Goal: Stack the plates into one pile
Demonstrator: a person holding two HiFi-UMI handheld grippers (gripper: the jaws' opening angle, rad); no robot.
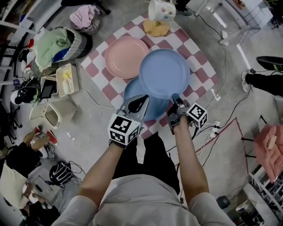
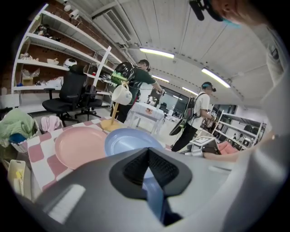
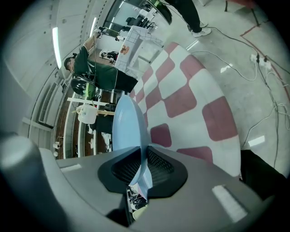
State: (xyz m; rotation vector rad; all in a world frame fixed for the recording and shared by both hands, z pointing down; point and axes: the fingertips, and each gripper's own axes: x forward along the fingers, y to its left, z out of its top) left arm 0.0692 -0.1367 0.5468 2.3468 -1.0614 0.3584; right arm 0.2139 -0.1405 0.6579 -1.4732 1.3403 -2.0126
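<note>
There were three plates on one checked cloth point(image 1: 201, 57): one pink plate point(image 1: 126, 56) at the far left and two blue, the upper blue plate point(image 1: 164, 73) over the lower blue plate point(image 1: 131, 89). Two grippers showed near, the left gripper point(image 1: 138, 103) and the right gripper point(image 1: 177, 103). One white mug point(image 1: 161, 9) stood far.

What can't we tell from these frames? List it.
- Lower blue plate: head view, mostly covered by the upper blue plate and the left gripper. Unclear whether it rests on the checkered mat or is lifted.
- Right gripper: head view, tips partly hidden at the upper blue plate's rim. Only its own view shows the grip.
- White mug: head view, cut by the top edge.
</note>
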